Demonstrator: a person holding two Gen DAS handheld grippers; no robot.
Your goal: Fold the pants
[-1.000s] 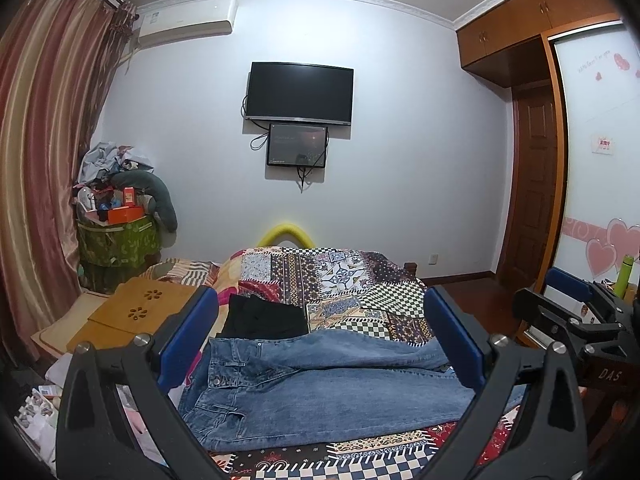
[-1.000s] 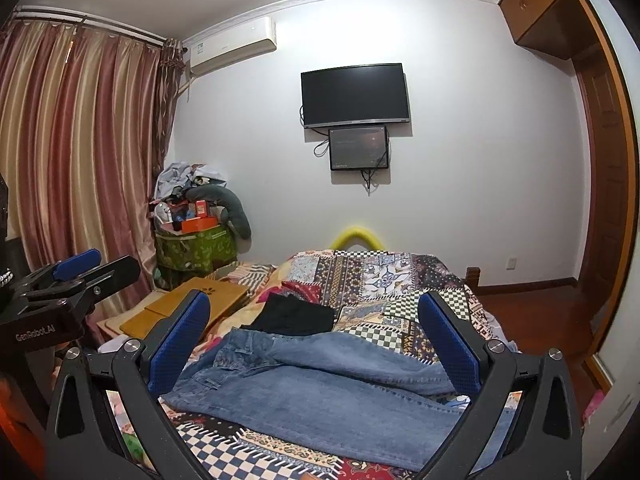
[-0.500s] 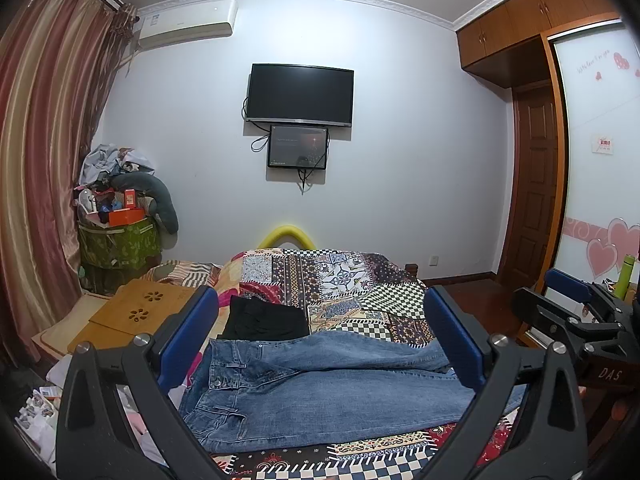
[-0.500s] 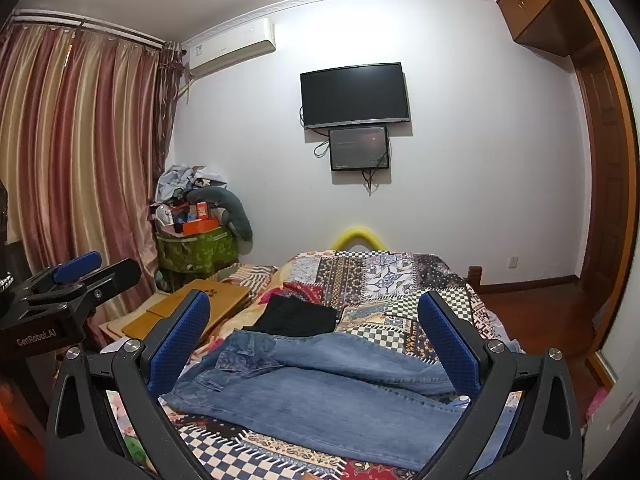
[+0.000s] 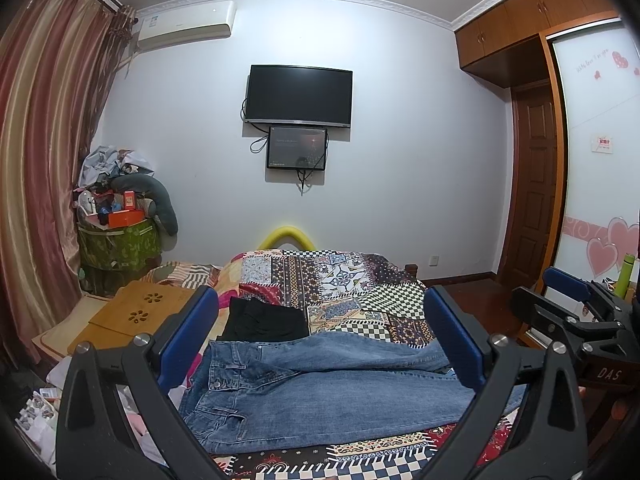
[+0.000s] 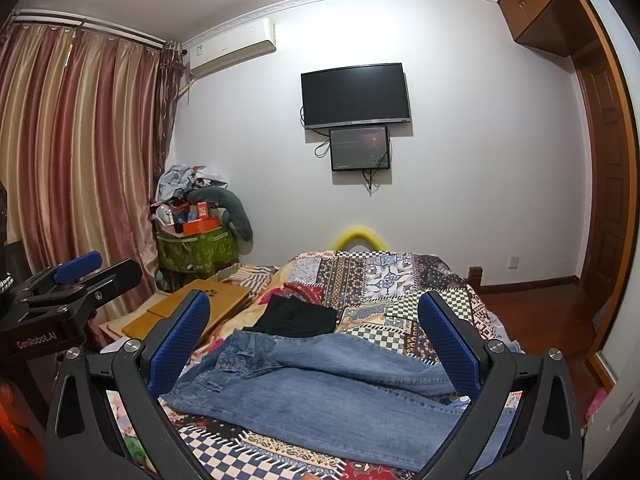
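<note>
Blue jeans (image 5: 320,396) lie across the near end of the bed on the patchwork quilt (image 5: 340,284), waistband to the left, legs running right. They also show in the right wrist view (image 6: 320,388). My left gripper (image 5: 320,336) is open and empty, held above and short of the jeans. My right gripper (image 6: 316,340) is open and empty too, also short of the jeans. Each gripper shows at the edge of the other's view, the right one (image 5: 580,312) and the left one (image 6: 72,284).
A folded black garment (image 5: 264,320) lies on the quilt just behind the jeans. A wooden lap table (image 5: 136,312) sits at the bed's left. A cluttered green bin (image 5: 116,240), curtains, a wall TV (image 5: 298,96) and a wardrobe door (image 5: 536,184) surround the bed.
Both views have shifted very slightly; the jeans sit a touch lower in frame. Both grippers stay open and nothing on the bed has moved.
</note>
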